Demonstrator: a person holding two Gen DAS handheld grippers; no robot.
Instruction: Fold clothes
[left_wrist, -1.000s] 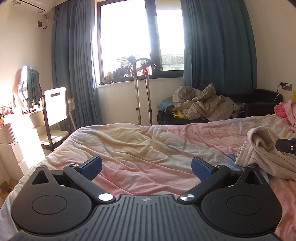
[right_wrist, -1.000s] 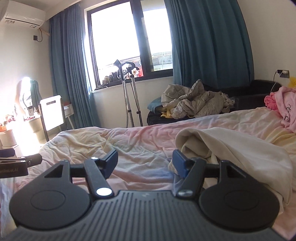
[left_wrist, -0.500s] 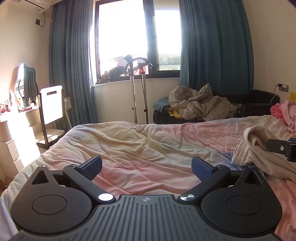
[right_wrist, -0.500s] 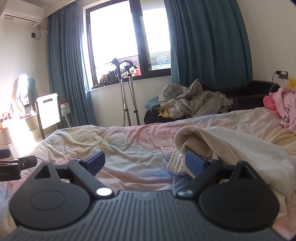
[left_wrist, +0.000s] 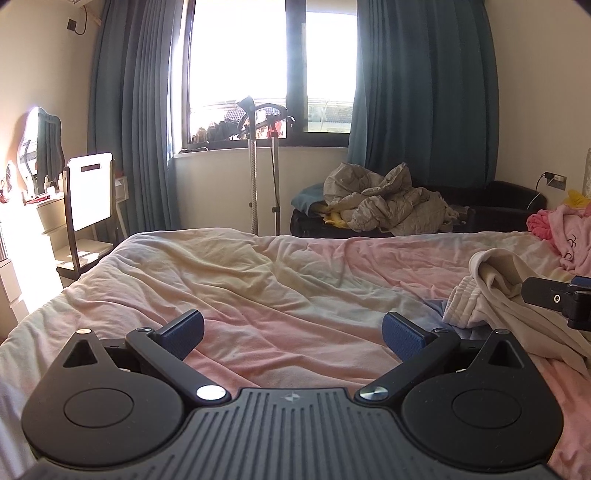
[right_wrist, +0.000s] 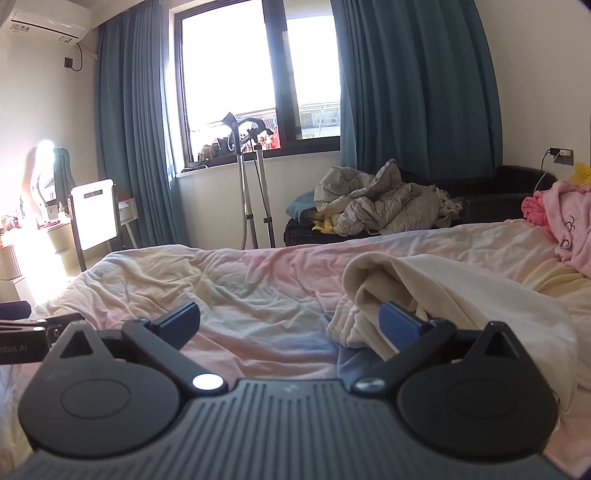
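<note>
Both grippers, left gripper (left_wrist: 291, 330) and right gripper (right_wrist: 290, 317), gape empty; soft, limp cream garment (right_wrist: 443, 295) beside right gripper, best pinched at ribbed hem.

Partial lettering "obot.AI" on left tongs (right_wrist: 22, 349) body, cut off

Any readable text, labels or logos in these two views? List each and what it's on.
"obot.AI", cut off at the picture's edge: on the black left gripper seen from the right wrist.
Sticker on the white wall air conditioner: too small to read.
Black marks on the pink plush blanket: drawn features, not text.
</note>
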